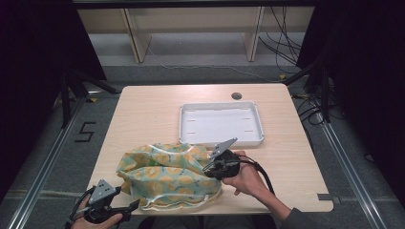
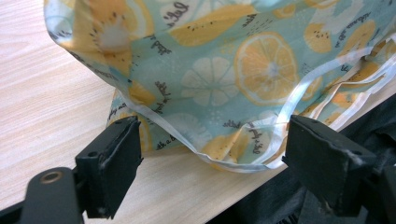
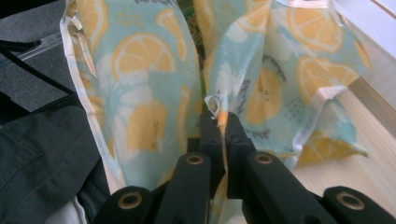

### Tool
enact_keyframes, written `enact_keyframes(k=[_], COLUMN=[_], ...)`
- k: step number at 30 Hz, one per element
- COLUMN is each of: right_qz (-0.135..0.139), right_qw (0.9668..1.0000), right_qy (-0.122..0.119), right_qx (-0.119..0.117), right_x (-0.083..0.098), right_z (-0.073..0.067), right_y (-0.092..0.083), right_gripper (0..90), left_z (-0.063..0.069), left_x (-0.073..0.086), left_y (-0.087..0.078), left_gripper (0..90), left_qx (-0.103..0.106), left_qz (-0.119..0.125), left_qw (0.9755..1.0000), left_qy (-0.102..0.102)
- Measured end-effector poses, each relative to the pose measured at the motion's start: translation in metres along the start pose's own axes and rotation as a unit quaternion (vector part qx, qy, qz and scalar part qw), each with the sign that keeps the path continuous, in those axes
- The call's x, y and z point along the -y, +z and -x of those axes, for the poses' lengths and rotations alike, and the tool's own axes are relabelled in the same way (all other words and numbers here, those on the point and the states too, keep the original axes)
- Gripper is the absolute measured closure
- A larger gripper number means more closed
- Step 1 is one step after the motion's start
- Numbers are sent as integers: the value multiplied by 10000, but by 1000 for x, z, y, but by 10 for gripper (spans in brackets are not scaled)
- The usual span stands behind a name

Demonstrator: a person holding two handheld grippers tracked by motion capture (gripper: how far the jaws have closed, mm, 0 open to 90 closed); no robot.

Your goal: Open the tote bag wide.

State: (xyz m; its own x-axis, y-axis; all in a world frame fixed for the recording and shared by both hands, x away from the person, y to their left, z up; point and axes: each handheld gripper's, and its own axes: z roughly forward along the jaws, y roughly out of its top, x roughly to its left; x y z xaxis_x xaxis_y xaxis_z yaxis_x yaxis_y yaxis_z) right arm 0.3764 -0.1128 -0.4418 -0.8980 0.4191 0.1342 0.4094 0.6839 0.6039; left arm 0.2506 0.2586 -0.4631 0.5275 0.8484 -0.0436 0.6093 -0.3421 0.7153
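The right gripper [image 3: 219, 122] is pinching the limp, light cloth bag [image 1: 169, 175] lying just before the tray [image 1: 220, 123], while the left gripper [image 2: 212, 154] is gaping beside its hem, the likeliest place to grab.

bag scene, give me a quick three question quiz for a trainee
1. True or false: the right hand-held gripper is shut on the bag.
2. Which stands open beside the bag's edge? A) left hand-held gripper B) right hand-held gripper
3. What white thing lies on the table beyond the bag?

Key:
1. True: in the right gripper view its jaws pinch a fold of the fabric.
2. A: in the left gripper view its jaws stand wide apart, with the bag's hem between them and not pressed.
3. A tray with nothing in it.
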Motion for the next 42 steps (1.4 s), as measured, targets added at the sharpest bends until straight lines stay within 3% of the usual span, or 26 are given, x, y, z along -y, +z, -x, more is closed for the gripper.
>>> enact_keyframes(k=[7, 9, 11, 13, 14, 15, 16, 17, 18, 19, 20, 24, 26, 27, 28, 29, 31, 32, 33, 34, 36, 37, 38, 40, 42], right_qz=[120, 118, 147, 136, 170, 198, 192, 289, 318, 257, 327, 405, 431, 584, 531, 502, 637, 568, 770, 615, 754, 878, 943, 1043, 1129], right_qw=[9999, 9998, 9997, 9991, 9992, 9983, 9985, 9968, 9966, 9958, 9951, 9914, 9903, 9883, 9866, 9872, 9844, 9851, 9824, 9835, 9829, 9807, 9829, 9830, 9853], right_qy=[80, 121, 192, 337, 299, 500, 418, 642, 623, 738, 825, 1093, 1114, 1213, 1349, 1318, 1415, 1383, 1430, 1438, 1403, 1476, 1259, 1142, 889], right_qx=[58, 92, 65, 216, 201, 245, 287, 391, 447, 471, 433, 591, 708, 722, 745, 745, 830, 848, 918, 906, 922, 933, 958, 990, 923], right_x=[17, 23, 31, 41, 45, 52, 57, 65, 70, 76, 83, 106, 113, 118, 122, 126, 132, 134, 136, 137, 136, 134, 127, 124, 111], right_z=[11, 15, 19, 23, 26, 27, 33, 35, 39, 42, 46, 55, 59, 60, 60, 61, 60, 60, 59, 58, 57, 54, 53, 52, 50], right_y=[-24, -32, -42, -53, -56, -64, -70, -75, -79, -84, -89, -108, -115, -116, -121, -125, -127, -130, -129, -134, -138, -139, -143, -143, -142], right_gripper=[900, 900, 900, 900, 900, 900, 900, 900, 900, 900, 900, 900, 900, 900, 900, 900, 900, 897, 859, 811, 732, 662, 591, 567, 523], left_z=[-1, 3, 1, 1, 0, 2, 4, 5, 5, 6, 9, 12, 16, 19, 21, 23, 30, 34, 37, 40, 47, 51, 57, 69, 83], left_x=[0, 0, -1, -1, -2, -2, -2, -2, -3, -5, -5, -12, -15, -19, -21, -23, -31, -35, -40, -45, -56, -62, -69, -82, -97], left_y=[0, 3, 1, 1, 1, 2, 4, 4, 4, 5, 8, 11, 14, 16, 18, 18, 21, 21, 21, 20, 17, 15, 13, 10, 9], left_gripper=[180, 180, 180, 180, 180, 180, 180, 180, 180, 181, 181, 181, 181, 181, 181, 181, 182, 185, 188, 189, 190, 186, 190, 194, 197], left_qx=[63, 39, 99, 96, 111, 84, 168, 162, 159, 203, 226, 305, 384, 426, 512, 520, 729, 756, 864, 935, 1083, 1180, 1229, 1362, 1418], left_qz=[15, 265, 97, 148, 78, 97, 155, 110, 68, 1, 169, 148, 195, 197, 255, 241, 316, 378, 479, 534, 620, 604, 655, 757, 782], left_qw=[10000, 9995, 9999, 9998, 9999, 9999, 9997, 9998, 9998, 9997, 9996, 9992, 9988, 9986, 9981, 9980, 9966, 9961, 9948, 9936, 9915, 9900, 9888, 9853, 9816], left_qy=[44, -161, -77, -69, 64, 8, -94, -49, 115, 127, 12, 225, 224, 236, 248, 262, 217, 258, 252, 339, 376, 490, 535, 700, 1015])
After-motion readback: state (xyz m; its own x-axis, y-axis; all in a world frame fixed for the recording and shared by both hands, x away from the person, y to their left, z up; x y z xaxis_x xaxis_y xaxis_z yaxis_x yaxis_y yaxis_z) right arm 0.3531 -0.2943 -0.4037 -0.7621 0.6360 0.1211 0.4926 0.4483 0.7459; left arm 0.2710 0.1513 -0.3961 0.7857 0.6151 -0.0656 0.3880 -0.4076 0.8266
